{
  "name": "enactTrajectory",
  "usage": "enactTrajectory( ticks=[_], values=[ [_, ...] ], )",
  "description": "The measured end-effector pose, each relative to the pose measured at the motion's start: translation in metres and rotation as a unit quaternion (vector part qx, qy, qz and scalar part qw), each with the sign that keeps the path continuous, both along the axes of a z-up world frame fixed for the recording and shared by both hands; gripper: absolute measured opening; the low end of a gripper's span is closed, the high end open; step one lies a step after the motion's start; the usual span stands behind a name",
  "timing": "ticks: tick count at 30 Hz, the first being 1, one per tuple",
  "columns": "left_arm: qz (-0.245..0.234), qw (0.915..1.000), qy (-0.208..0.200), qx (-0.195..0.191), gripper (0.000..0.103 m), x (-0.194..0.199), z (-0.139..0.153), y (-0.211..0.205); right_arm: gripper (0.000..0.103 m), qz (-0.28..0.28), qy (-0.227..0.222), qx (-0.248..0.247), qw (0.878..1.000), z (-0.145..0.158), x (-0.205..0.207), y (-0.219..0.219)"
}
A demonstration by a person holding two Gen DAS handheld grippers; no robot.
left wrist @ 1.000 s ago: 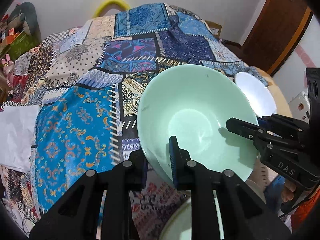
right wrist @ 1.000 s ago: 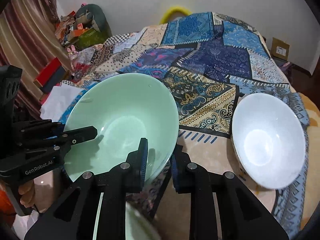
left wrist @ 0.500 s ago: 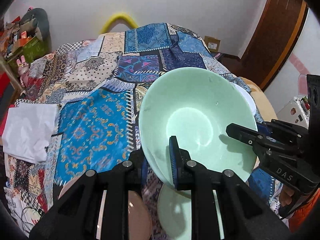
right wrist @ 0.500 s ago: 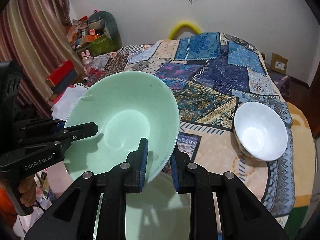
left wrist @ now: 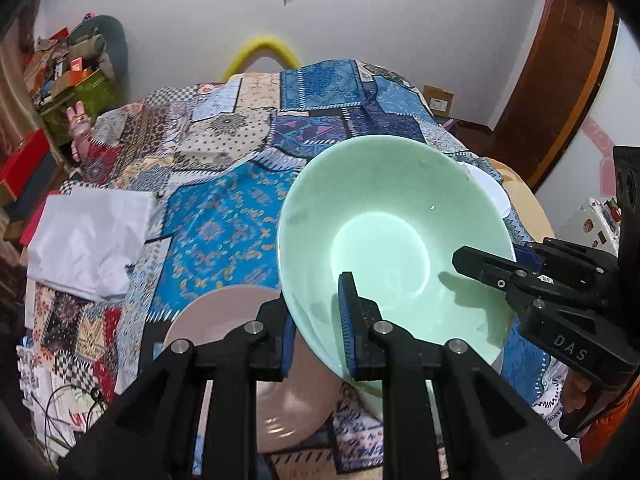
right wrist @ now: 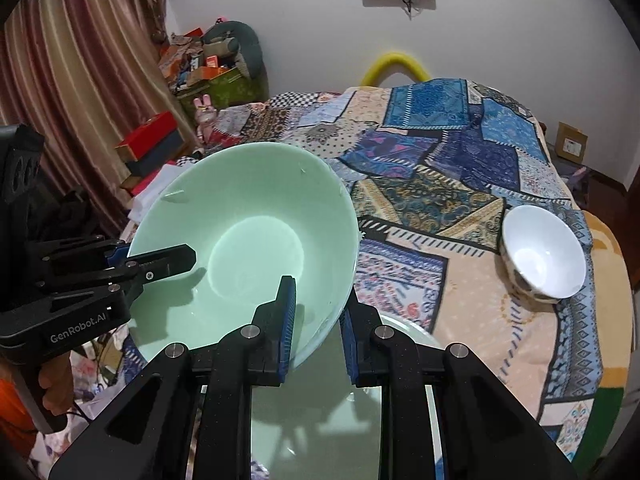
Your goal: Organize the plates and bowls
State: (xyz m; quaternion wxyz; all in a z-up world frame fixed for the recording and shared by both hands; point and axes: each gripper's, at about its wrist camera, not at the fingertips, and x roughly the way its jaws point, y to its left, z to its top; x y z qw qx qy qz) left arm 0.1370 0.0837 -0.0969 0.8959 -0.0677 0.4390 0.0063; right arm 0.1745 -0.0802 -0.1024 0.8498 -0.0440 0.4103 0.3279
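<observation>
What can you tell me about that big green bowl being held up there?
The green bowl is large, pale mint and glossy, like glazed ceramic, with a wide flared rim and an empty inside. It is held tilted in the air above the patchwork cloth. The left gripper pinches its rim on one side and the right gripper pinches the opposite side, one finger inside the bowl and one outside each.
</observation>
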Motion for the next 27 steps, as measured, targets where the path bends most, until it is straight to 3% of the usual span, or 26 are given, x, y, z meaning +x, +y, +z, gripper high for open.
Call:
enactTrajectory(
  ticks=[10, 27],
  values=[
    [0.034, 0.9993, 0.005, -0.011, 0.019, -0.033, -0.01, 0.033, 0.019, 0.026, 0.004, 0.004, 1.0, -0.007, -0.026, 0.031],
    [0.079, 0.9943, 0.064, -0.03, 0.019, -0.046, -0.072, 0.082, 0.019, 0.07, 0.073, -0.015, 0.995, -0.067, -0.032, 0.081]
  ],
)
